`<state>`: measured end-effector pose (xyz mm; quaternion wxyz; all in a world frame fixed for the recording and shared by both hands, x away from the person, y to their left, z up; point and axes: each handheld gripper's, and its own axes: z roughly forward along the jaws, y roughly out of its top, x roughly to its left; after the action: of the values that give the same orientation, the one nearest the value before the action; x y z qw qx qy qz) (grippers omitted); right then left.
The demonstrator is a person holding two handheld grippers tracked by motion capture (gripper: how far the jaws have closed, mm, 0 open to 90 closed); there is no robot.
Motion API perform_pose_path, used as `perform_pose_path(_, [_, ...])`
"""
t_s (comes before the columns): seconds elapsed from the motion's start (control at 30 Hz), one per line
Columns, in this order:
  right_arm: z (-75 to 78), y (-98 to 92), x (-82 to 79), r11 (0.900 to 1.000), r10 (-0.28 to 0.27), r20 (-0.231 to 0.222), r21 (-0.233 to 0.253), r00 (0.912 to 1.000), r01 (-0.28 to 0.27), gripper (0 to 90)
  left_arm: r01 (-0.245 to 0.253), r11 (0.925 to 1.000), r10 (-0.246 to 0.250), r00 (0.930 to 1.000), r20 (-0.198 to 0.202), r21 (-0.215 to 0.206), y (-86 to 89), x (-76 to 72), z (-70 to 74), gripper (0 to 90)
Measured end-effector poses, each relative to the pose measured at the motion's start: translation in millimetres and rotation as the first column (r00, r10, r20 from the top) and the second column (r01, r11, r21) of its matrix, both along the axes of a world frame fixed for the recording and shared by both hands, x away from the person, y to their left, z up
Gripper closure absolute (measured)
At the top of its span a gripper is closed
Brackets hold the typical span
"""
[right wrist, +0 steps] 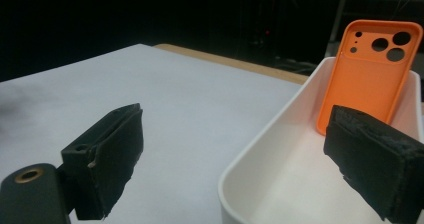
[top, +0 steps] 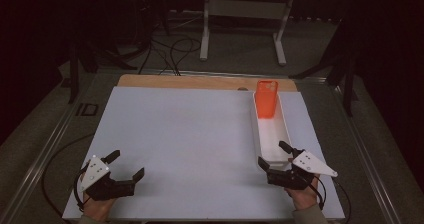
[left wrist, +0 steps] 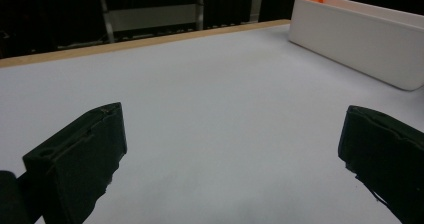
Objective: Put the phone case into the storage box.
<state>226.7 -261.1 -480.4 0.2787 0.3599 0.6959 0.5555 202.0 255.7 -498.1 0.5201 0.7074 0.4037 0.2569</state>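
Observation:
An orange phone case (top: 266, 99) leans upright against the far end of a long white tray (top: 274, 134) on the right of the table. In the right gripper view the phone case (right wrist: 367, 79) shows its camera holes, standing inside the tray (right wrist: 260, 154). My right gripper (top: 274, 156) is open at the tray's near end, one jaw over the tray and one outside its left wall. My left gripper (top: 127, 165) is open near the front left of the table, with nothing between its jaws. The left gripper view shows the tray (left wrist: 360, 39) off to the right.
A white sheet (top: 190, 139) covers the table, with a wooden strip (top: 200, 81) along the far edge. Beyond the table stand a white metal frame (top: 242, 14) and loose cables (top: 170, 51) on a dark floor.

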Motion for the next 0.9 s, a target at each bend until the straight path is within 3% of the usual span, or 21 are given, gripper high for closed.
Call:
perform_pose_path(0.33, [-9.4,-3.9,-7.7,1.0,0.006,0.048,-0.001,0.9988,-0.006,8.8,-0.018,0.9997,0.017,0.9997,0.019,0.016,0.1,-1.6,1.9,0.2])
perform_pose_path(0.47, [-10.3,-8.2,-10.3,1.0,0.0,0.059,0.019,0.9983,-0.001,9.1,-0.016,0.9997,0.016,0.9993,0.033,0.017,0.0,-2.3,4.4,0.2])
perform_pose_path(0.63, [-14.3,-11.3,-10.3,1.0,-0.007,0.049,0.027,0.9988,0.006,9.1,-0.014,0.9995,0.013,0.9991,0.04,0.028,-1.6,-2.9,5.4,0.2])
perform_pose_path(0.77, [-15.9,-14.8,-10.4,0.998,-0.019,0.031,0.059,0.9993,0.017,9.1,-0.015,0.9992,0.014,0.9991,0.041,0.037,-2.2,-3.9,4.6,0.2])
perform_pose_path(0.9, [-17.6,-14.3,-10.4,0.998,-0.025,0.026,0.054,0.9994,0.023,9.1,-0.022,0.9986,0.02,0.9987,0.047,0.049,-1.9,-5.8,4.7,0.2])
